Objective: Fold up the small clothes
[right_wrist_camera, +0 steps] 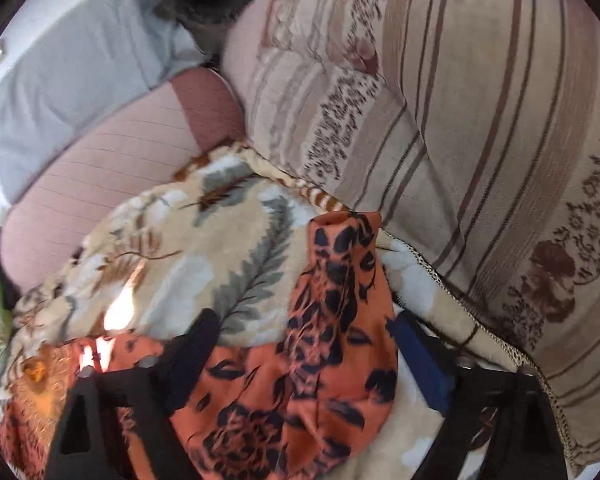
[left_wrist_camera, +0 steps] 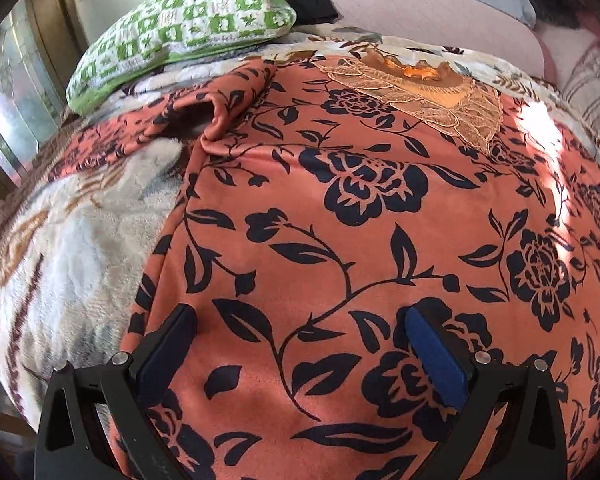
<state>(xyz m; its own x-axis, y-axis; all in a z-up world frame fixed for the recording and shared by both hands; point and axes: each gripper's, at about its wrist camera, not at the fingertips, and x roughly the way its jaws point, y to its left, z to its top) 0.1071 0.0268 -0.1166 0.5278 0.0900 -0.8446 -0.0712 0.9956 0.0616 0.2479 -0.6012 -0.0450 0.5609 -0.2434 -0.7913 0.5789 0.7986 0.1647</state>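
1. Left claw [left_wrist_camera: 296,344], lower centre of its view, gapes over the garment [left_wrist_camera: 360,240], which lies flat on the bed's blanket [left_wrist_camera: 72,240], unfolded.
2. Right claw [right_wrist_camera: 304,344], lower centre, has a bunched sleeve [right_wrist_camera: 340,280] between its fingers; grip uncertain. Every fold apparently remains.

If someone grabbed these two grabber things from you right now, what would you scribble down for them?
Left gripper: open, empty, hovering over the garment's lower body.
Right gripper: a bunched sleeve sits between its fingers; firm pinch unclear.
Orange floral garment lies spread on the patterned blanket, lace neckline farthest from the left gripper, other sleeve out sideways.
Done: laid out flat.
Left: fold both sleeves in, then the body.
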